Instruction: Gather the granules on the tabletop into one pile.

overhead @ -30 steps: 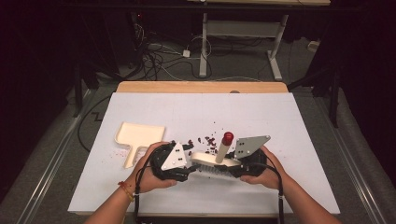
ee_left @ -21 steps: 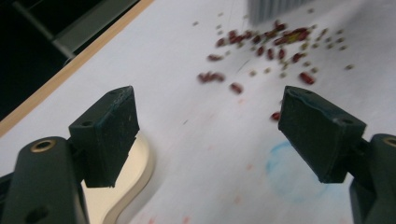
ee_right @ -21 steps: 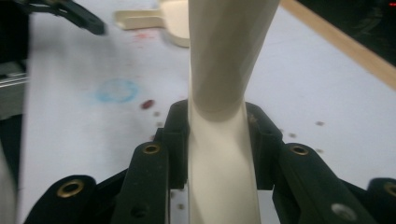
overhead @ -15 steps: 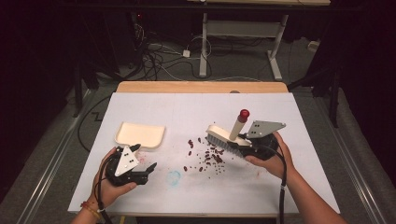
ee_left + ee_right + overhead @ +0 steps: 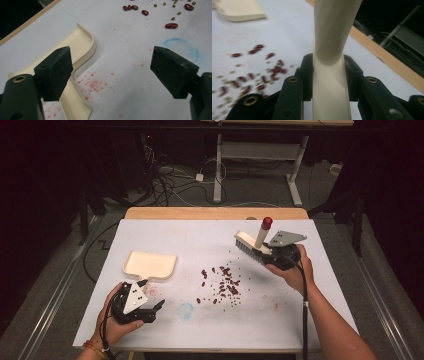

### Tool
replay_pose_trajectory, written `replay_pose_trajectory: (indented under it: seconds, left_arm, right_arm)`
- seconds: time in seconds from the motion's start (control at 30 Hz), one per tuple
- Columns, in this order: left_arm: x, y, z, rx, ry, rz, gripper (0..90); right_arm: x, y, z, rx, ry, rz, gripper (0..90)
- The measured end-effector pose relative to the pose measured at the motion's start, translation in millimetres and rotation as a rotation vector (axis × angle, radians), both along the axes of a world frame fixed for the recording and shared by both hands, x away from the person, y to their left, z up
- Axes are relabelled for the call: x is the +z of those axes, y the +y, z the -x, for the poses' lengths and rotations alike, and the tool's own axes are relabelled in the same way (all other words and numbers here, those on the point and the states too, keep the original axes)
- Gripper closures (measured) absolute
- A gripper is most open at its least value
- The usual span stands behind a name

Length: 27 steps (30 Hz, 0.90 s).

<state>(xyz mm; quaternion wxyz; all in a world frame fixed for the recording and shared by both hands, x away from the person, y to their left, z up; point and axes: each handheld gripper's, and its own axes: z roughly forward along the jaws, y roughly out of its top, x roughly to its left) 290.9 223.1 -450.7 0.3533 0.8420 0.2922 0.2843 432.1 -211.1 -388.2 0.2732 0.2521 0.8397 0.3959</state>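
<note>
A cream dustpan [image 5: 150, 264] lies flat on the white table [image 5: 165, 240] at the left, its handle [image 5: 75, 105] pointing toward me. My left gripper [image 5: 155, 310] hovers open just in front of it, beside that handle, nothing between its jaws. Red beans and small green ones [image 5: 222, 282] lie scattered mid-table. My right gripper [image 5: 267, 253] is shut on the cream brush [image 5: 249, 246] by its red-tipped handle [image 5: 329, 62], holding it raised to the right of the beans, bristles facing left.
A wooden strip [image 5: 215, 213] runs along the table's far edge, with dark floor, cables and desk legs [image 5: 218, 170] beyond. Faint red and blue stains [image 5: 186, 310] mark the table top near the front.
The right gripper has lifted the brush up and to the right, away from the beans. The left gripper has moved back toward the front left, staying open.
</note>
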Motion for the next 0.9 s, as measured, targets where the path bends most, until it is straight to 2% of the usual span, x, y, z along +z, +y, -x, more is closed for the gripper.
replay_pose_trajectory:
  seconds: [0.03,0.13,0.2,0.3,0.4,0.53,0.57,0.63,0.7,0.77,0.8,0.83,0.87,0.9]
  left_arm:
    - [-0.4,0.1,0.0,0.006,0.0,-0.002,17.1]
    - [-2.1,0.0,0.4,0.011,0.009,-0.007,17.0]
    - [-2.9,-0.5,1.4,0.012,0.014,-0.006,17.0]
    - [-3.8,-1.5,1.8,0.004,0.018,-0.019,17.0]
    - [-3.8,-2.3,-0.4,0.005,0.018,-0.027,17.0]
    - [-3.3,-2.1,-1.6,0.004,0.014,-0.026,17.0]
    - [-3.2,-2.0,-1.6,0.002,0.014,-0.024,17.0]
    - [-2.8,-2.2,-1.4,-0.001,0.01,-0.025,17.0]
    - [-2.3,-2.4,-0.9,-0.004,0.009,-0.028,17.0]
    - [-2.4,-2.3,-0.7,-0.009,0.013,-0.03,17.0]
    - [-2.7,-2.3,-0.9,-0.009,0.015,-0.03,17.0]
    - [-3.2,-2.3,-1.0,-0.01,0.018,-0.029,17.0]
    - [-3.5,-2.4,-1.1,-0.011,0.02,-0.03,17.0]
    - [-3.9,-2.6,-0.8,-0.011,0.021,-0.035,17.0]
  right_arm:
    - [-2.5,1.5,-15.5,-0.014,-0.01,0.007,67.7]
    - [-10.1,5.7,-39.0,-0.028,-0.027,0.011,67.7]
    - [-17.0,9.7,-54.5,-0.04,-0.042,0.04,67.7]
    - [-27.1,18.2,-68.9,-0.067,-0.092,0.087,67.7]
    - [-34.9,31.2,-76.2,-0.065,-0.07,0.083,67.8]
    - [-44.8,56.7,-71.4,-0.011,-0.066,0.161,67.7]
    - [-44.8,56.7,-71.4,-0.011,-0.066,0.161,67.7]
    - [-51.0,75.2,-63.0,0.019,-0.077,0.212,67.5]
    - [-53.7,83.2,-54.7,0.046,-0.082,0.215,67.4]
    - [-55.9,86.5,-44.5,0.079,-0.069,0.184,67.3]
    - [-55.9,86.5,-44.5,0.079,-0.069,0.184,67.3]
    - [-57.9,88.9,-32.3,0.119,-0.075,0.183,67.2]
    - [-57.9,88.9,-32.3,0.119,-0.075,0.183,67.2]
    - [-57.3,88.3,-19.4,0.175,-0.076,0.165,67.2]
